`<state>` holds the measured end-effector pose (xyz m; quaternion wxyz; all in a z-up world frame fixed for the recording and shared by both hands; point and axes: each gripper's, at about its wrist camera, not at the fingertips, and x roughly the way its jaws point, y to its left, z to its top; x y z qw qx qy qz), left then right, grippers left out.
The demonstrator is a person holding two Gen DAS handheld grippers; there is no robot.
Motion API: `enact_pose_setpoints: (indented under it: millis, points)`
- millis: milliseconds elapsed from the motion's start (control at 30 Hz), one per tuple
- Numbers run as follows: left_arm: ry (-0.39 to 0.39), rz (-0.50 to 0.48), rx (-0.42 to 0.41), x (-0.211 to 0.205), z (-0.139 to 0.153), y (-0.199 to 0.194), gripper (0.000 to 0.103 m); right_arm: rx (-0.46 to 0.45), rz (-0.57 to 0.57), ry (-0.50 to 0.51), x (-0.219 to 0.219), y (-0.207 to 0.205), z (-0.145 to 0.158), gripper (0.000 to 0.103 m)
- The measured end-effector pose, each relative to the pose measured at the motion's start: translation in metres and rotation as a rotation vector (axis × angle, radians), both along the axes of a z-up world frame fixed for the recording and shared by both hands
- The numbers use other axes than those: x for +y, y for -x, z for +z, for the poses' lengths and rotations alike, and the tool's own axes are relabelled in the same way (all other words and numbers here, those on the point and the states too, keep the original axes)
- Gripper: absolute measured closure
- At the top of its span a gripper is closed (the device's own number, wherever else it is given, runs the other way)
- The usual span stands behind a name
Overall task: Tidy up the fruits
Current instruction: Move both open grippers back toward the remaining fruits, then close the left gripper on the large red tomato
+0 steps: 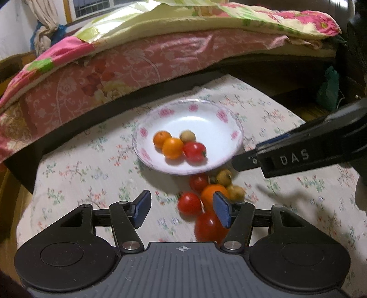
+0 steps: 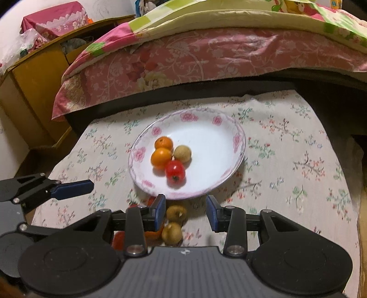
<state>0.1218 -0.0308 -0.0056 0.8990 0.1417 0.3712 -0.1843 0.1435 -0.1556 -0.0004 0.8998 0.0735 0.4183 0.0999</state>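
A shallow white ceramic plate with a pink-flower rim (image 1: pixel 234 135) sits on a cream cloth printed with small floral sprigs (image 1: pixel 91 165). Inside it, toward 7 o'clock of its well, four smooth round fruits touch in a cluster: two glossy oranges (image 1: pixel 172 148), a red tomato with a green calyx (image 1: pixel 194 151) and a dull, matte tan-brown longan-like fruit (image 1: pixel 187 136).

Just off the plate's rim at 6 o'clock lies a loose pile on the cloth: shiny red tomatoes (image 1: pixel 189 203), one larger orange fruit (image 1: pixel 212 191) and several rough tan fruits (image 2: pixel 172 232), packed together and touching.

The left gripper (image 1: pixel 182 209) hangs over this pile with its blue-padded fingers spread wide, holding nothing; its right finger partly hides the orange fruit and the biggest tomato. The right gripper (image 2: pixel 185 213) is likewise released, its jaws apart with two tan fruits showing between them, not pinched. In the left wrist view its black body comes in from 3 o'clock, covering the plate's edge.

Beyond the cloth at 12 o'clock rises a bed draped in pink damask-patterned fabric (image 2: pixel 183 59) under a patchwork quilt (image 2: pixel 229 16); a yellow wooden cabinet (image 2: pixel 34 87) stands at 9 o'clock.
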Motion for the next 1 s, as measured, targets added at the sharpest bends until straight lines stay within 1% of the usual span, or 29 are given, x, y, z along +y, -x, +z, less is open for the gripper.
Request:
enact_pose_setpoints:
  millis: [167, 333, 533, 667, 733, 833, 900, 1000]
  points:
    - [0.001, -0.018, 0.029, -0.003, -0.008, 0.010, 0.034, 0.011, 0.005, -0.018, 0.002, 0.014, 0.002, 0.064]
    - [-0.008, -0.036, 0.051, -0.007, -0.019, 0.012, 0.034, 0.027, 0.002, -0.041, 0.002, 0.025, 0.001, 0.057]
    - [-0.022, -0.050, 0.072, -0.012, -0.036, 0.009, 0.034, 0.056, 0.018, -0.014, 0.006, 0.023, -0.008, 0.057]
    - [-0.032, -0.050, 0.076, -0.014, -0.044, 0.006, 0.037, 0.085, 0.003, -0.003, 0.002, 0.020, -0.016, 0.057]
    - [-0.020, -0.045, 0.067, -0.013, -0.045, 0.005, 0.037, 0.103, -0.009, 0.000, -0.001, 0.018, -0.020, 0.057]
    - [-0.008, -0.039, 0.066, -0.013, -0.045, 0.002, 0.042, 0.117, -0.015, -0.002, -0.004, 0.016, -0.023, 0.057]
    - [0.007, -0.050, 0.071, -0.014, -0.044, 0.003, 0.053, 0.120, -0.011, -0.002, -0.004, 0.016, -0.024, 0.057]
    - [-0.004, -0.060, 0.062, -0.015, -0.044, 0.006, 0.053, 0.122, -0.005, 0.000, -0.003, 0.015, -0.025, 0.057]
